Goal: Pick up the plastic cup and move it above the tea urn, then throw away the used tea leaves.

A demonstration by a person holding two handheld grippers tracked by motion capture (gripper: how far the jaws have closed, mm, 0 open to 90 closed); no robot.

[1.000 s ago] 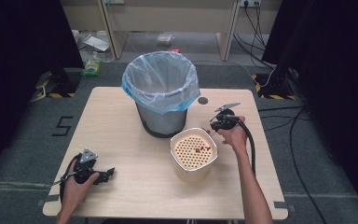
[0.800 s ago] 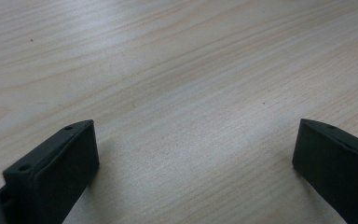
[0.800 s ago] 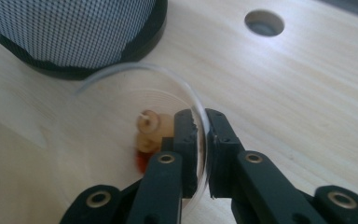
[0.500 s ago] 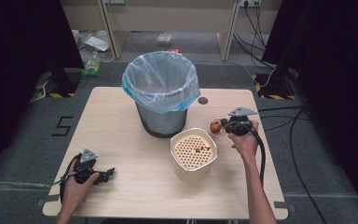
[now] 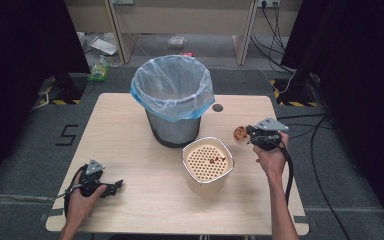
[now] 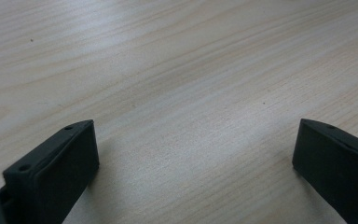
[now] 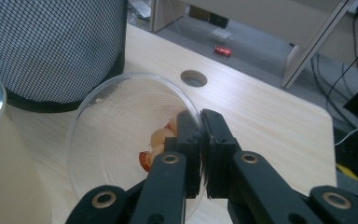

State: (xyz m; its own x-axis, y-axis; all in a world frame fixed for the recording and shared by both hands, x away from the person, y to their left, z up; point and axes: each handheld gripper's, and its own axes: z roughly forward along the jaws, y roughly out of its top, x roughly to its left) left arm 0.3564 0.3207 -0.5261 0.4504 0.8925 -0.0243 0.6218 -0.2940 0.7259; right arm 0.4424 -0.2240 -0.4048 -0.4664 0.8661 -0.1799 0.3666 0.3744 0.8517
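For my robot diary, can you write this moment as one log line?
right gripper: shut on clear dish rim, food inside | left gripper: open, resting on table | bin: upright

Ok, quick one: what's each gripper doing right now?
Left gripper: open, jaws wide apart over bare table, holding nothing.
Right gripper: shut on the rim of a clear plastic cup with food scraps inside.

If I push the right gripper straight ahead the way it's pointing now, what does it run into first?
The right gripper is shut on the rim of a clear cup, which leads. Straight ahead in the right gripper view stands the mesh bin, so the cup would probably touch its base first. Depth is hard to judge; it could slip past.
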